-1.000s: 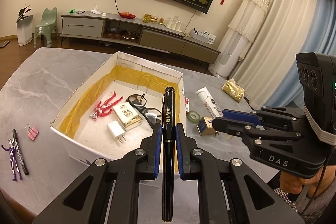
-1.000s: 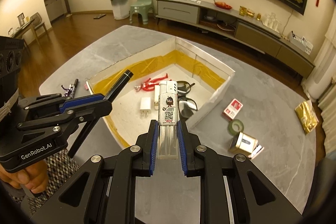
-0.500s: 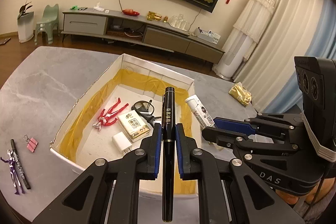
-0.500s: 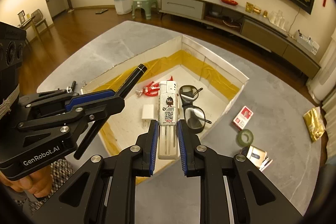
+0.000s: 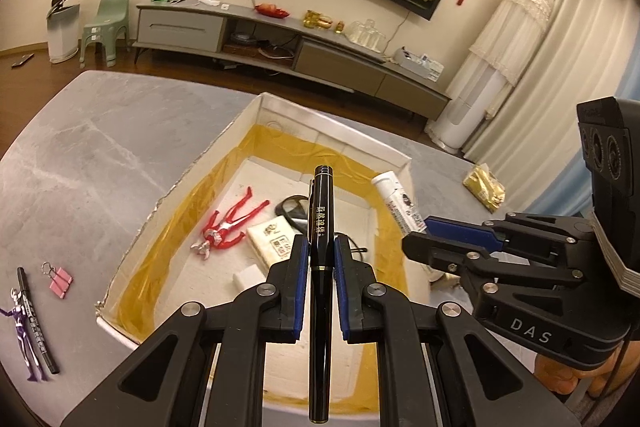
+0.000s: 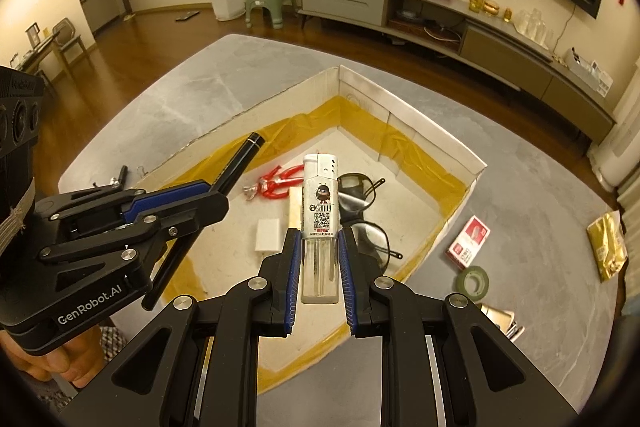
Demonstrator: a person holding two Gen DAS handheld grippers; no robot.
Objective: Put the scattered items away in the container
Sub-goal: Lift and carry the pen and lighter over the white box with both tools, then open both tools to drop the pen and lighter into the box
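Above box: pen, lighter clamped.

Left gripper: black angular linkage arms, silver round screws, blue finger pads; housing marked "GenRobot.AI" in white. Right gripper: same construction, housing marked "DAS". Each carries a black camera block with three lenses. Checked fabric shows beneath the left unit.

Warm dim indoor light, bright ceiling panels at corners, sharp focus, fisheye-bent edges, dark vignette
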